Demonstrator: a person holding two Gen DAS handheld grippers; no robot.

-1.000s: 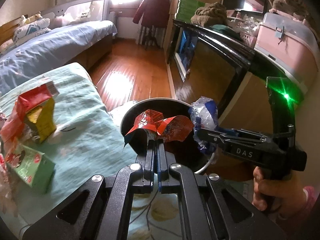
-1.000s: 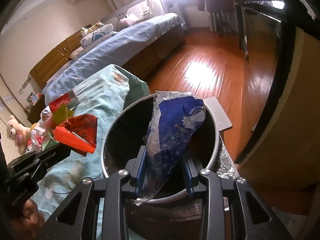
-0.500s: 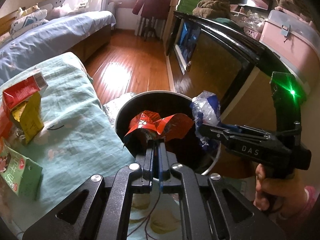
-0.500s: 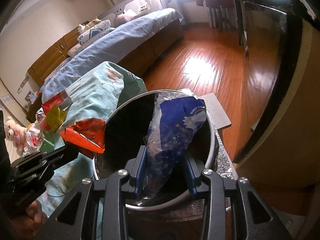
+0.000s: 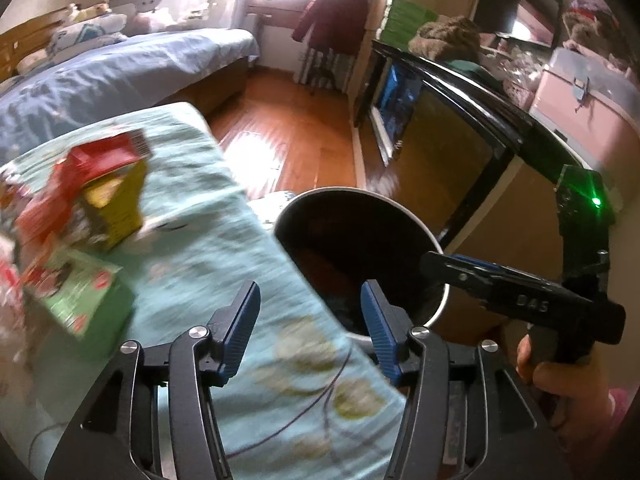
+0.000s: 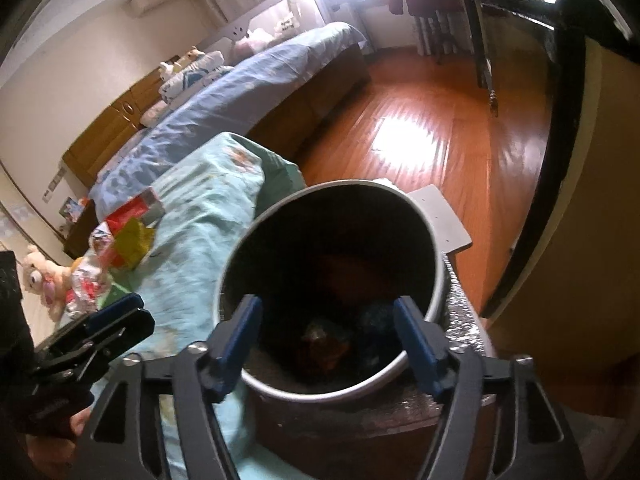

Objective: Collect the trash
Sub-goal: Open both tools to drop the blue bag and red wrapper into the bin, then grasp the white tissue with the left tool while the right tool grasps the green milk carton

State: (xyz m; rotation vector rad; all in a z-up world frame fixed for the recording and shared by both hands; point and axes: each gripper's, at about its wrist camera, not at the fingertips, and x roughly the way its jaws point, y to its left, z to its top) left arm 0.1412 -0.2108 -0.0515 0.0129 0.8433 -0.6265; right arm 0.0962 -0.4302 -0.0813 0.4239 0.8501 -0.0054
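Now both sets of jaws are spreading apart with nothing between them. The left gripper has its blue pads moderately wide, poised over the edge of the surface where it meets the rim of the bin. The right gripper stands wider, its pads framing the bin's dark mouth from just above the near rim. Neither touches any trash.

Inside the bin, low in the shadow, lie a reddish wrapper and a dark blue bag, side by side near the bottom.

More trash waits on the surface, well apart from the bin: a red and yellow carton tilted on its side, and a green box nearer the camera, both blurred so their print cannot be read. From the right wrist view the same heap shows as red, yellow and crinkled clear wrappers.

On the side of the right gripper, seen from the left wrist, white letters read "DAS"; a green light glows on the gripper's mount above it, and a hand grips the handle.

The surface wears a pale teal cloth with a faint flower print. Beyond it are a bed under a blue cover, a glossy wooden floor lit by a bright window, a dark red coat hanging, and a pink storage box at the right.
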